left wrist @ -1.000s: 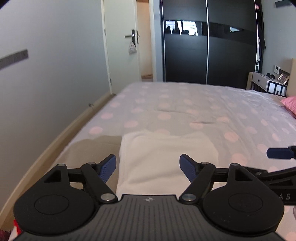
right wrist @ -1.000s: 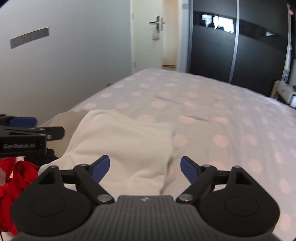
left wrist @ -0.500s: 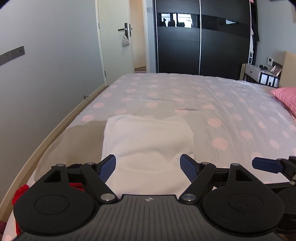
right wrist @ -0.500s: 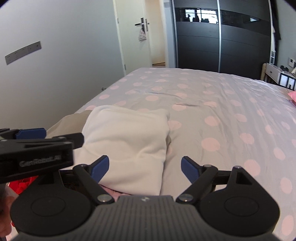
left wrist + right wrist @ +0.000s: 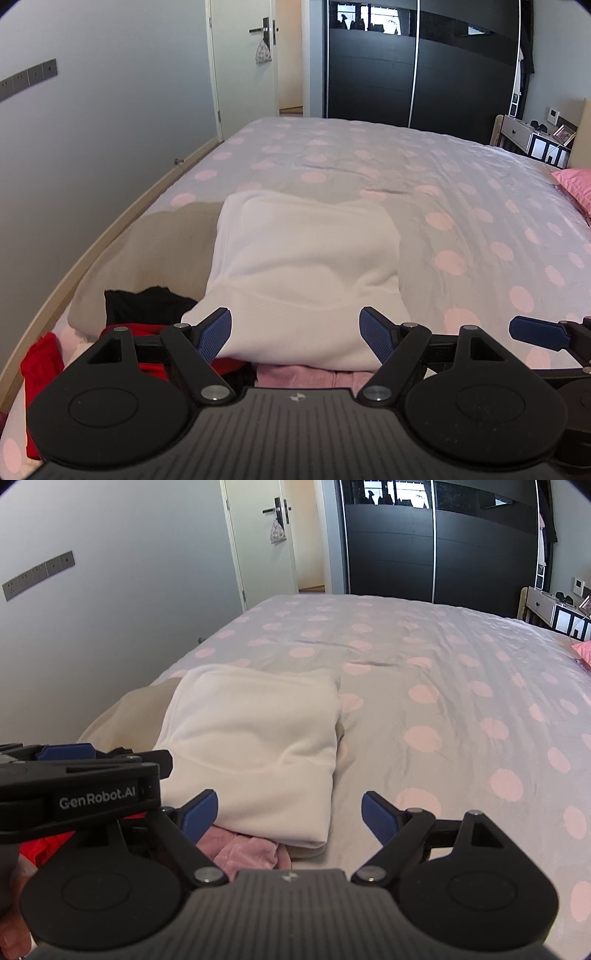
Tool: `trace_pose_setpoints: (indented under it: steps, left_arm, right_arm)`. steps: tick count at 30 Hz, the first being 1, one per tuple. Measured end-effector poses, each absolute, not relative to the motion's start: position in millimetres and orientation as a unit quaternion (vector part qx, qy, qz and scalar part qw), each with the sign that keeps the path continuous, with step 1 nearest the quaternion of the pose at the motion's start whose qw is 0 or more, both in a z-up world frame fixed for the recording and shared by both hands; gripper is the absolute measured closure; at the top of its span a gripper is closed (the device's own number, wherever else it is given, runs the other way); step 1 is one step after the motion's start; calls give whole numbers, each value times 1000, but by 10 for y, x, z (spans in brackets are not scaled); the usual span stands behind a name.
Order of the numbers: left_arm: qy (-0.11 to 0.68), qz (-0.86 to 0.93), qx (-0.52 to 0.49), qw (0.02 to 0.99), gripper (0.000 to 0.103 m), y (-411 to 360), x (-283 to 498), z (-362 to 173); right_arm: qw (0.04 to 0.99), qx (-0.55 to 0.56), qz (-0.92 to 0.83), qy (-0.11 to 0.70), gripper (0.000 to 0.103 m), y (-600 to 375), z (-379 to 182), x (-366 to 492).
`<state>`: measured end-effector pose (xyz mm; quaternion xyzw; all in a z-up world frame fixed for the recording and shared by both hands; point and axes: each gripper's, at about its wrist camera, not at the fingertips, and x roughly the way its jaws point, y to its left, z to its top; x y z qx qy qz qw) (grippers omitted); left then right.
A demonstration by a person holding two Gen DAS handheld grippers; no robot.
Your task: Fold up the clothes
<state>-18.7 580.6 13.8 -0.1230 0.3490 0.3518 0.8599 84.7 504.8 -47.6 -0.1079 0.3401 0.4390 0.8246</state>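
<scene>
A folded white garment [image 5: 306, 266] [image 5: 255, 738] lies flat near the bed's front left corner, on top of a beige cloth [image 5: 159, 251] [image 5: 136, 712]. Just in front of it lie a pink garment [image 5: 303, 374] [image 5: 240, 849], a red one [image 5: 44, 362] [image 5: 44, 849] and a black one [image 5: 147, 302]. My left gripper [image 5: 297, 332] hovers open over the white garment's near edge, nothing between its blue pads. My right gripper [image 5: 286, 814] is open too, above the garment's near right corner and apart from it. In the right wrist view the left gripper's body [image 5: 81, 786] fills the left side.
The bed [image 5: 424, 177] has a grey cover with pink dots and stretches far and right. A pink pillow [image 5: 576, 184] lies at its right end. A grey wall [image 5: 92, 129] runs along the left, with a white door [image 5: 243, 66], a black wardrobe [image 5: 417, 62] and a small table [image 5: 532, 138] beyond.
Both grippers have drawn back toward the near edge of the bed, so the white garment sits farther ahead and the pink, red and black clothes have come into view. Jaws stayed open.
</scene>
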Motion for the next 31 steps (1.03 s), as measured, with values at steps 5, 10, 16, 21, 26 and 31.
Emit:
trace_pose_setpoints:
  steps: [5,10,16,21,26,31]
  left_arm:
    - [353,352,-118,859,27,5788,-194,124]
    - [354,350,-119,859,27,5801,-198,142]
    - [351,348,-121,861,27,5803,-229,155]
    - [348,346,-120,863,27,5783,-240,165]
    - [345,343,-119,866,27,5777,-248,171]
    - [344,346,-117,865,27,5756,-235,167]
  right_arm:
    - [821,-104,436,354,16,5051,-526,856]
    - [821,-105,437,352,16,5051,-510,846]
    - [821,-106,438,350,16,5033,-495,818]
    - [821,-108,438,349,16,5018,-479,805]
    - [821,-107,439,348,16,5016,-470,803]
    - [821,-108,438,349,16,5015,-476,803]
